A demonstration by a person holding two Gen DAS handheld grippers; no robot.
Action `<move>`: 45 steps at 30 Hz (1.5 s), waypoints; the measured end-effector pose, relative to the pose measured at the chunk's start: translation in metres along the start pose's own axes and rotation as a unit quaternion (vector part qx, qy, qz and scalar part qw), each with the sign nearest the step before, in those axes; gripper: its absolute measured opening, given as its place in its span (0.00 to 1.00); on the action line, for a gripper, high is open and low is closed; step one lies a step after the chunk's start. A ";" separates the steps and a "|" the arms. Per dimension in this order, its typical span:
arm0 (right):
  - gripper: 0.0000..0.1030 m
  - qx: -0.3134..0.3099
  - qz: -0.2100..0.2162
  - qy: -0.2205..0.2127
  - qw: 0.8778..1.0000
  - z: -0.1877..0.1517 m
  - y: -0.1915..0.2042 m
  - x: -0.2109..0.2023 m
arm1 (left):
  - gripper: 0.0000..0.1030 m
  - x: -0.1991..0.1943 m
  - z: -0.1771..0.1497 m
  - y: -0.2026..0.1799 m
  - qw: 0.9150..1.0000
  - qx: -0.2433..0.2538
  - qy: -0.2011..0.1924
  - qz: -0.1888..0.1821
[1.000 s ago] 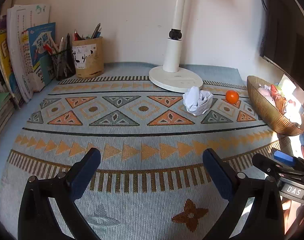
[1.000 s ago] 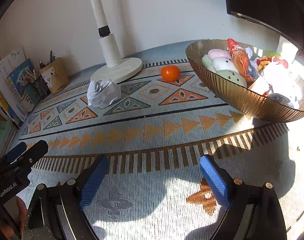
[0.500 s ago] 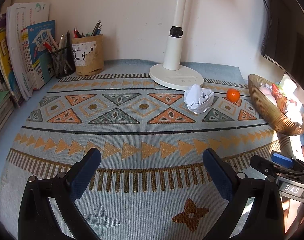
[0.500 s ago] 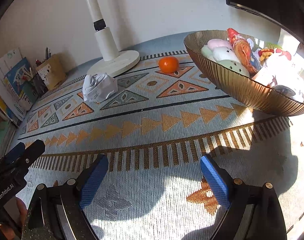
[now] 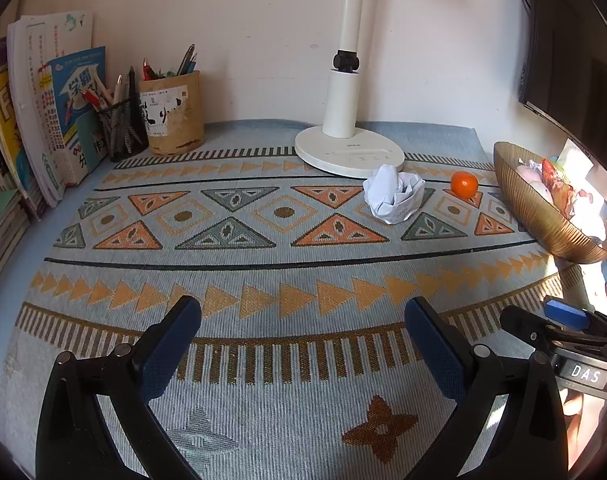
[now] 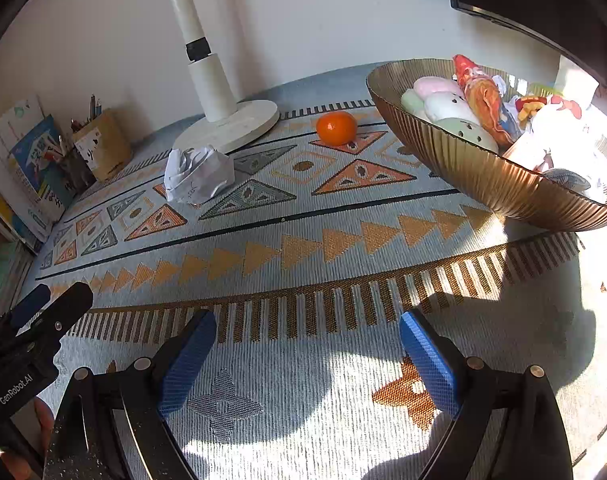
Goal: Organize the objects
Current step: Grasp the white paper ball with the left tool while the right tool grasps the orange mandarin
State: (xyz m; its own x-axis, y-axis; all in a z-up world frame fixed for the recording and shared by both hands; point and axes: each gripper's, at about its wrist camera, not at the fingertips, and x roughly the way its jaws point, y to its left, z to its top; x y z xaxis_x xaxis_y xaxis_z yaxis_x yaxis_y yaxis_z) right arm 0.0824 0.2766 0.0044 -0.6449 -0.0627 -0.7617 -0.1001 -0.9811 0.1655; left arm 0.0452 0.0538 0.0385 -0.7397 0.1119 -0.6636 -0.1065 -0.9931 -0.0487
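Tangerine (image 6: pixel 336 127), just beside the bowl (image 6: pixel 483 172), looks firm, smooth, prone to rolling, best pinched across its middle; crumpled paper (image 6: pixel 197 174) farther off looks light, squashy; left gripper (image 5: pixel 303 320) and right gripper (image 6: pixel 307 334) both gape wide, empty.

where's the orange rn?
The orange sits on the patterned mat, right of centre in both views, between the crumpled paper and the gold bowl, touching neither.

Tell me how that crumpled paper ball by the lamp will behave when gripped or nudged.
The crumpled paper ball looks loosely wadded, so it probably crushes between closing fingers. It likely weighs almost nothing and may skid rather than roll on the woven mat, given its irregular folds.
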 end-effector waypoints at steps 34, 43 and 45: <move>0.90 0.199 0.101 0.039 0.974 0.072 -0.020 0.022 | 0.99 0.015 0.034 -0.021 0.992 0.094 0.042 -0.076; 0.86 0.270 -0.031 0.005 0.962 0.132 -0.011 0.088 | 0.99 0.077 0.076 -0.045 0.974 0.156 0.061 -0.150; 0.85 0.280 -0.043 -0.002 0.959 0.141 -0.014 0.097 | 0.99 0.087 0.084 -0.048 0.974 0.152 0.060 -0.159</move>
State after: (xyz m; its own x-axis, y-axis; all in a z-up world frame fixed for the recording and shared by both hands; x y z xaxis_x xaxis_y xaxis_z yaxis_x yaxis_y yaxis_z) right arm -0.0854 0.3096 0.0166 -0.6179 0.0161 -0.7861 -0.5444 -0.7301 0.4130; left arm -0.0705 0.1141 0.0459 -0.5562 0.3898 -0.7339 -0.5235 -0.8503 -0.0549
